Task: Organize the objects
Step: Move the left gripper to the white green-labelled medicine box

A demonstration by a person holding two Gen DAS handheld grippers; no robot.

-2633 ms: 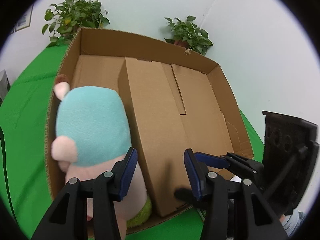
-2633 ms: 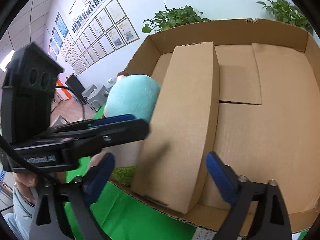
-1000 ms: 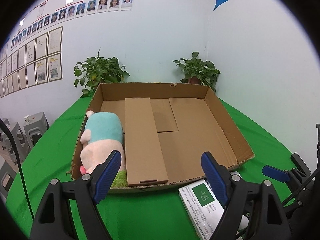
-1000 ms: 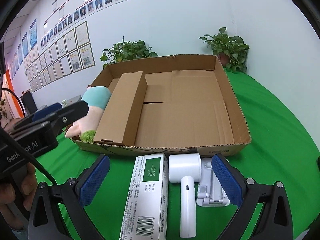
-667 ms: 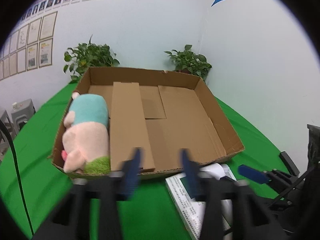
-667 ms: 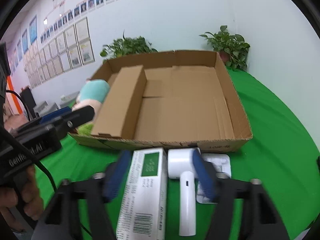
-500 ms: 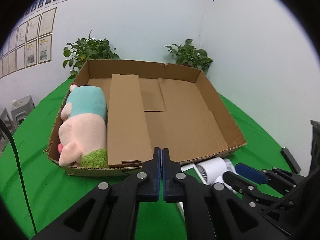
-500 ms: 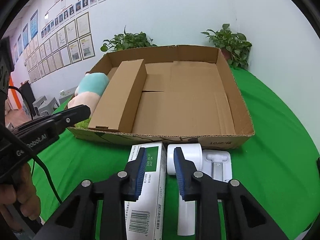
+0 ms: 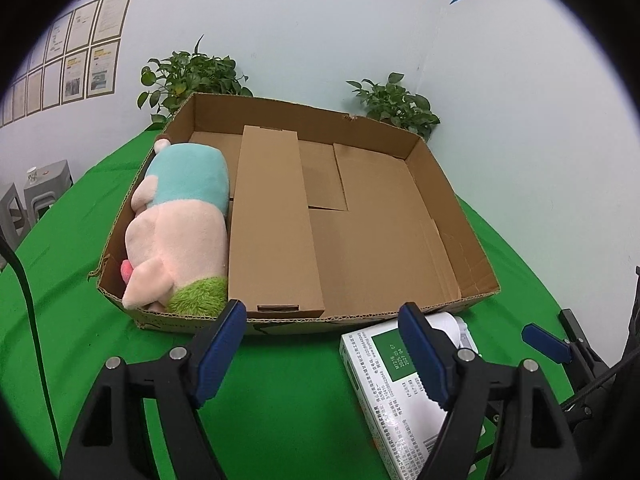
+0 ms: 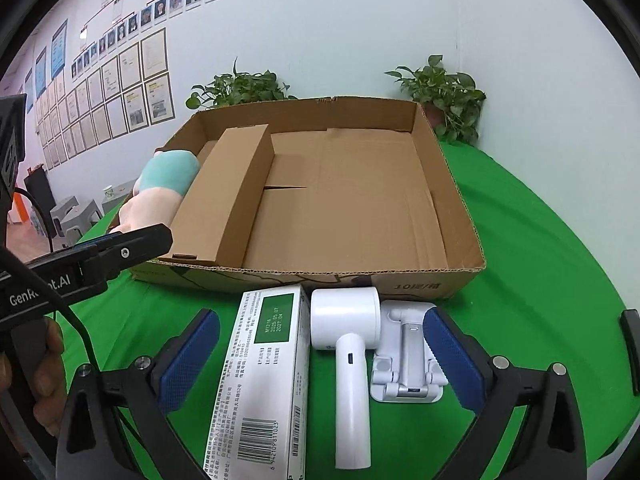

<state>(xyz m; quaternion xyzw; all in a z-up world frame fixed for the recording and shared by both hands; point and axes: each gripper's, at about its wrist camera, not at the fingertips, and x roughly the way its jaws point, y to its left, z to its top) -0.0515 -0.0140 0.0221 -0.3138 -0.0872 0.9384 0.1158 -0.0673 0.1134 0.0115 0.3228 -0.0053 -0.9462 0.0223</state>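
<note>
A shallow open cardboard tray [image 9: 452, 196] [image 10: 452, 184] stands on the green table. Inside at its left lie a pink and teal plush toy [image 9: 180, 224] [image 10: 160, 188] and a long brown carton [image 9: 272, 220] [image 10: 228, 192]. In front of the tray lie a white box with a green label [image 10: 264, 368] [image 9: 384, 384], a white handheld device [image 10: 348, 352] and a white stand [image 10: 404, 356]. My left gripper [image 9: 320, 344] is open and empty before the tray's front wall. My right gripper [image 10: 316, 360] is open and empty, its fingers on either side of the white items.
Two potted plants [image 10: 240, 88] [image 10: 444, 96] stand behind the tray against the wall. Framed papers cover the left wall. Grey stools [image 9: 36, 192] stand beyond the table's left edge. The left gripper's body [image 10: 80, 264] reaches in at the left of the right wrist view.
Both grippers pulled back from inside the tray to in front of it. Both shut half a second ago and are open again now.
</note>
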